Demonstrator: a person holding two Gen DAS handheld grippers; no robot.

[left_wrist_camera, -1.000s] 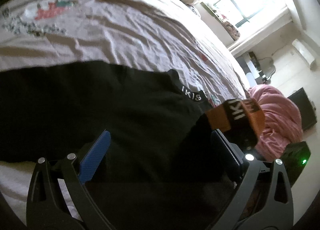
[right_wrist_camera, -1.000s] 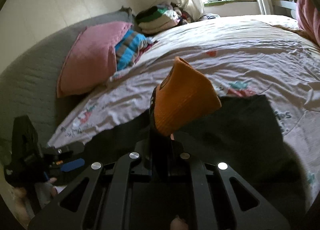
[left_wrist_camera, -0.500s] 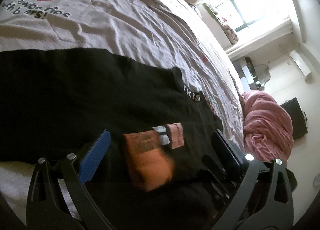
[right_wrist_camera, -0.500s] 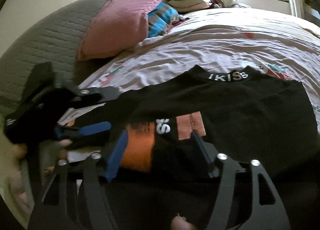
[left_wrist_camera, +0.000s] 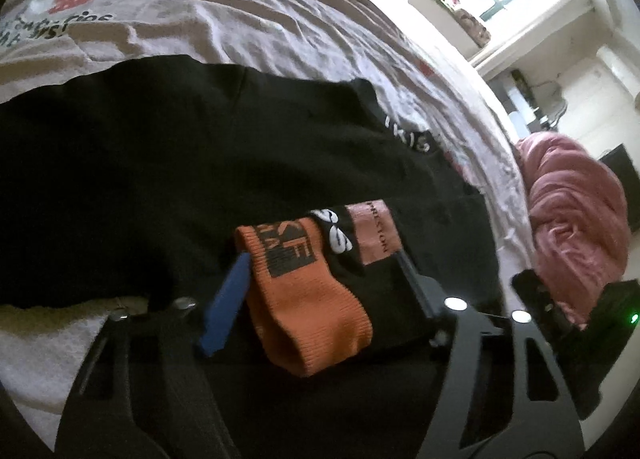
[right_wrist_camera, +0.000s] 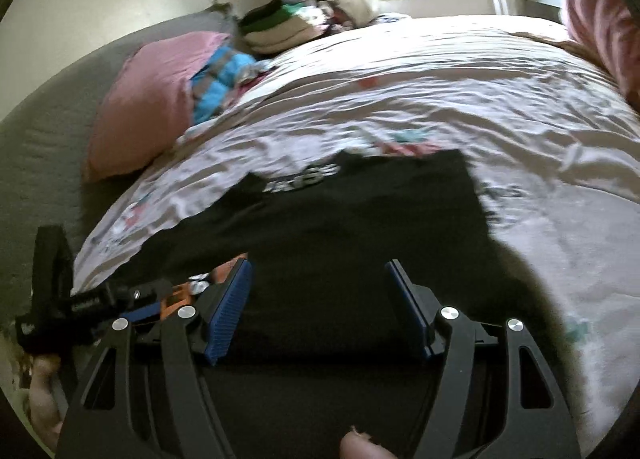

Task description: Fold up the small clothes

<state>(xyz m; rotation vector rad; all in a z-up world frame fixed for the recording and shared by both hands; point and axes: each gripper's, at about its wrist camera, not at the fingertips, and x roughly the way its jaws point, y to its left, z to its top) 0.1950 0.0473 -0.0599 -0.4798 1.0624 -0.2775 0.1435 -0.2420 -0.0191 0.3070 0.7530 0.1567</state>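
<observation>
- Orange ribbed knit is lying between your left gripper's (left_wrist_camera: 320, 271) fingers in the left wrist view: the orange cuff (left_wrist_camera: 308, 295) of the black garment (left_wrist_camera: 160, 179) is now resting folded on the black body, while one second ago it was hanging up in the air at the right side.
- Your left gripper's jaws are standing on both sides of this cuff and are narrower than half a second ago; I cannot tell if they are already pinching it.
- Beside the cuff, a pink fabric label (left_wrist_camera: 374, 231) and white printed letters are showing. The black cloth is looking smooth and matte, and the bed sheet (left_wrist_camera: 240, 19) under it is looking thin and wrinkled.
- A pink blanket (left_wrist_camera: 576, 227) is sitting bunched, well apart at the right.
- In the right wrist view, your right gripper (right_wrist_camera: 320, 299) is hovering wide open and empty over the black garment (right_wrist_camera: 360, 227); a second ago it was clamping the cuff, so the release is done.
- This means, in my judgement, that the sleeve fold is placed and the next fold is waiting.
- At the left, your left gripper (right_wrist_camera: 132, 305) is showing, with a little orange beside it.
- A pink pillow (right_wrist_camera: 148, 103) is leaning on the grey headboard (right_wrist_camera: 44, 127), soft and puffy.
</observation>
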